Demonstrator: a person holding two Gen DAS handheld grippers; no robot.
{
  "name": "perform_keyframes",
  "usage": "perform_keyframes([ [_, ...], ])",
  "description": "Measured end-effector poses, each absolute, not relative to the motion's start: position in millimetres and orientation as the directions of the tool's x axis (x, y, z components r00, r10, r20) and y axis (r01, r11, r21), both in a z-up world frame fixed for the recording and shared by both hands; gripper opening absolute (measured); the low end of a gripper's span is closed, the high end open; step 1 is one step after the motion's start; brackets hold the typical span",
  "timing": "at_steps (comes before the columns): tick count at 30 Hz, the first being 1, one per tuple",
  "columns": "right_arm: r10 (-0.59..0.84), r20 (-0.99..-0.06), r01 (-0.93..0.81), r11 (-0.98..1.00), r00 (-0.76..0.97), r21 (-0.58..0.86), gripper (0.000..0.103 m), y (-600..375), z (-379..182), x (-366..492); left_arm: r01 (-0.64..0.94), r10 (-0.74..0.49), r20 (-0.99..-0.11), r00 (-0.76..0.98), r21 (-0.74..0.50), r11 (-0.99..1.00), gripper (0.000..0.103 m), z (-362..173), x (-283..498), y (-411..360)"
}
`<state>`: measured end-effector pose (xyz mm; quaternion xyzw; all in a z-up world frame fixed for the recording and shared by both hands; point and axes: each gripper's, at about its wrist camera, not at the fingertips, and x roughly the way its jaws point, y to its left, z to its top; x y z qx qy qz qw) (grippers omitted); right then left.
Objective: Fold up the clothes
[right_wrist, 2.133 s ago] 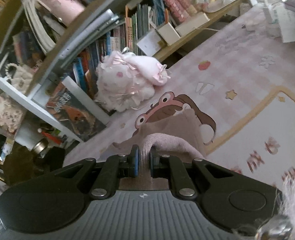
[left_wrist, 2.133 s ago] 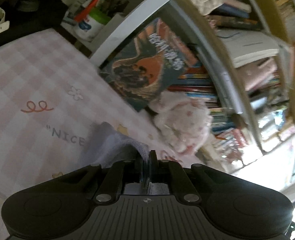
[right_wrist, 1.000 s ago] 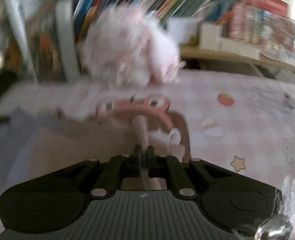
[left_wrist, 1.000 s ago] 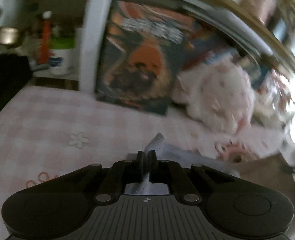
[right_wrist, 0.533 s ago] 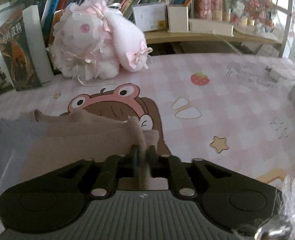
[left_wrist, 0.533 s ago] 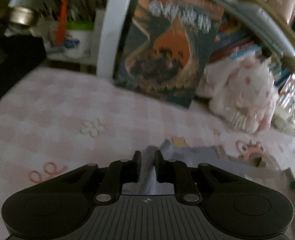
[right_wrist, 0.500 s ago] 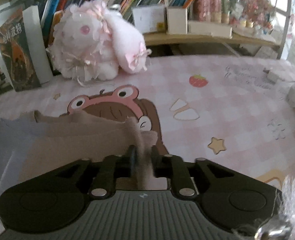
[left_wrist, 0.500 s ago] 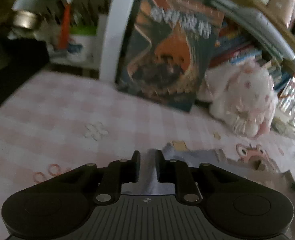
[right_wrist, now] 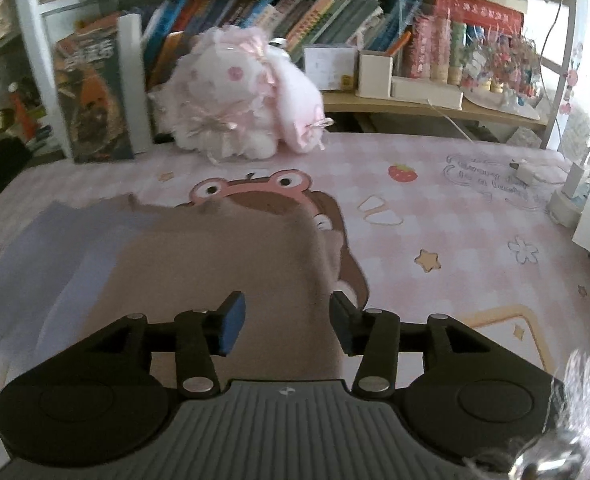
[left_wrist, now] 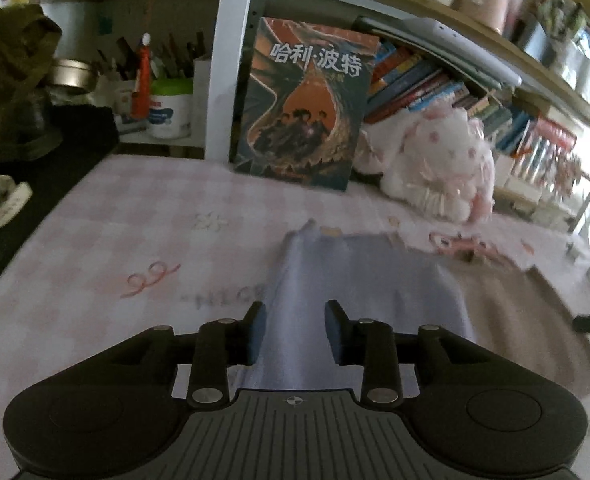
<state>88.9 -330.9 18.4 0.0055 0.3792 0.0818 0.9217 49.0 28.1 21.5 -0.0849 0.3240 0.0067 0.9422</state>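
A garment lies flat on the pink checked mat (left_wrist: 135,232). Its lavender part (left_wrist: 359,280) is on the left and its brownish-taupe part (right_wrist: 223,256) on the right. My left gripper (left_wrist: 295,330) is open just above the lavender edge, holding nothing. My right gripper (right_wrist: 285,322) is open over the taupe edge, holding nothing. The taupe part also shows at the right of the left wrist view (left_wrist: 527,320), and the lavender part at the left of the right wrist view (right_wrist: 43,260).
A pink and white plush toy (right_wrist: 239,100) sits at the back of the mat by a standing book (left_wrist: 307,104). Bookshelves (right_wrist: 295,8) line the back. A charger and cables (right_wrist: 567,188) lie at the right edge. Jars and cups (left_wrist: 167,100) stand back left.
Both grippers have opened and let go of the garment's edges. The garment now lies spread on the mat, and both grippers have drawn back a little.
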Motion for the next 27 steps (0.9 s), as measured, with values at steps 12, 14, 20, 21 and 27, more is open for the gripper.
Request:
perform_keyframes([
  [12,0.185,-0.698,-0.176,0.981,0.692,0.085,0.048,-286.7,18.3,19.8,-0.039,-0.087,-0.632,0.77,-0.182,0.982,0.036,16.4,-16.1,32.9],
  [14,0.184,-0.7,-0.179,0.98,0.69,0.082,0.049,-279.6,16.5,11.1,-0.059,-0.101,-0.633,0.767,-0.227,0.972,0.036,14.5,-21.1,38.2],
  [20,0.186,-0.701,-0.176,0.981,0.688,0.087,0.052,-260.7,14.5,-8.8,-0.077,-0.159,-0.636,0.755,-0.327,0.942,0.036,10.4,-27.0,50.5],
  [21,0.185,-0.701,-0.176,0.981,0.689,0.086,0.052,-257.5,14.5,-11.5,-0.076,-0.166,-0.637,0.753,-0.335,0.939,0.036,9.8,-27.3,51.6],
  [27,0.179,-0.706,-0.172,0.982,0.685,0.082,0.062,-241.4,13.0,-24.2,-0.165,-0.254,-0.65,0.716,-0.511,0.843,0.036,-5.4,-21.9,68.9],
])
